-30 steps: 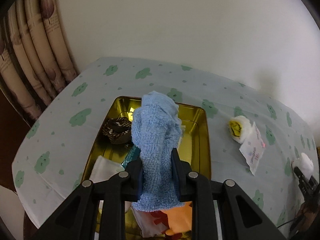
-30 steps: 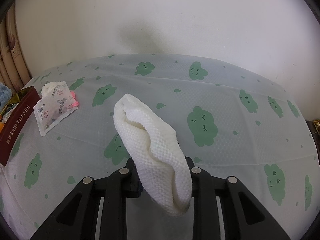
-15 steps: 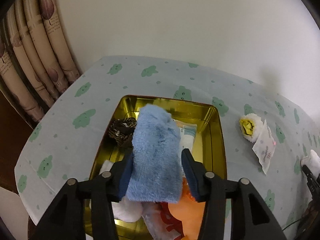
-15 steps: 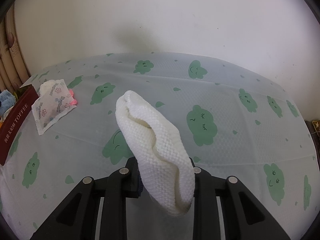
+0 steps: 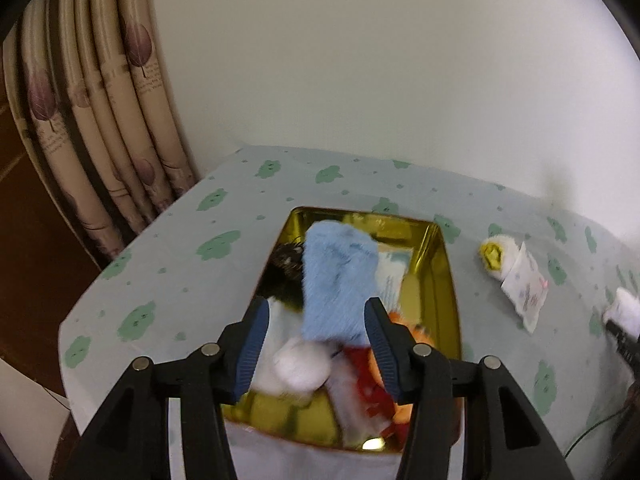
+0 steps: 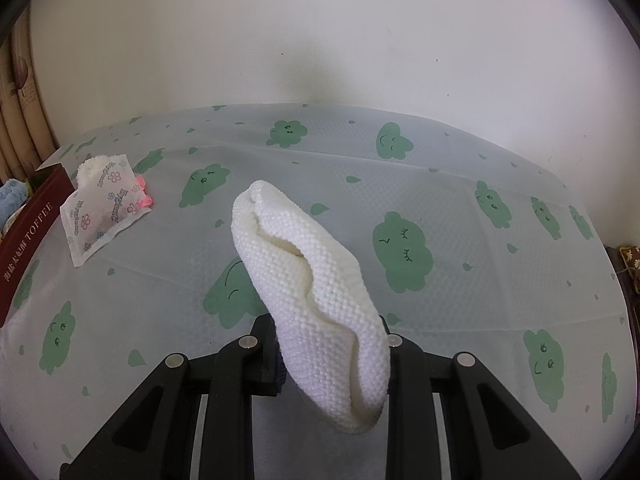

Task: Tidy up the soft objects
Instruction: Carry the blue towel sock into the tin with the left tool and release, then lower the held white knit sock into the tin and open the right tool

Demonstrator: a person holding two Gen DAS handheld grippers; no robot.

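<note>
So the blue cloth [image 5: 338,284] sits in the gold tin [image 5: 442,280] between the wide-apart left gripper [image 5: 316,344], while the right gripper [image 6: 332,360] squeezes a white cloth [image 6: 316,292], and two packets [image 5: 514,280] wait at 3 o'clock.

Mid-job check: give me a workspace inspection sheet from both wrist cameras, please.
Surface: tablecloth with green cloud print.
Job's things: blue cloth over gold tin of soft items; white cloth; fluffy yellow-white item.
Clutter: wipe sachet.
Grippers: left tongs open, blue cloth between them; right tongs shut on white cloth.
Cables: thin wire at table edge.
Surroundings: curtain, plain wall.
</note>
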